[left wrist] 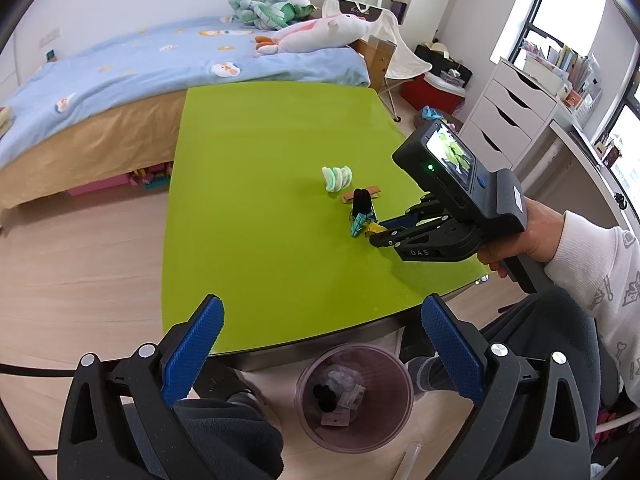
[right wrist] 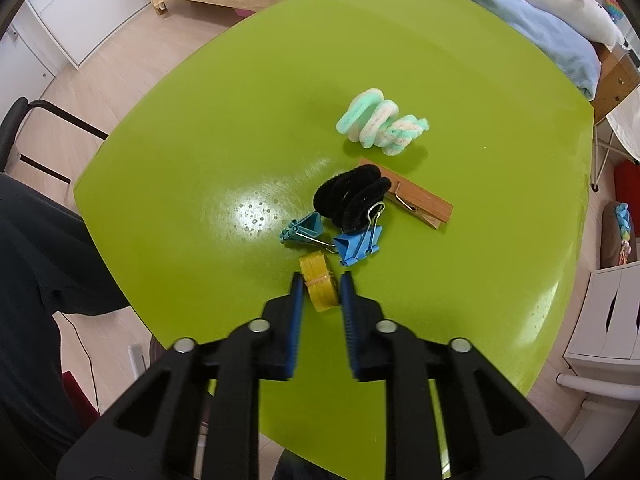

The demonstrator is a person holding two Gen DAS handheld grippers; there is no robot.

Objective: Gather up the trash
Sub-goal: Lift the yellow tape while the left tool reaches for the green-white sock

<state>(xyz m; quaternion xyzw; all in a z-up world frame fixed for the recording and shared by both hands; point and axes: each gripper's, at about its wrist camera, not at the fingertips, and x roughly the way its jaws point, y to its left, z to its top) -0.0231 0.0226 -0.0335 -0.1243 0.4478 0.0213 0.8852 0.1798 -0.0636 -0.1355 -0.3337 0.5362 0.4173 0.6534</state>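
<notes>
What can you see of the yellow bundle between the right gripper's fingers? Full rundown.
The yellow bundle is a small flat packet of thin yellow strips or bands, cinched across its middle by a thin yellow band. It lies flat on the green table, long axis pointing away from the right gripper. The blue pads flank it closely on both sides; whether they touch it cannot be told. Its far end sits just short of the blue binder clip, with a slight gap. Material unclear.
</notes>
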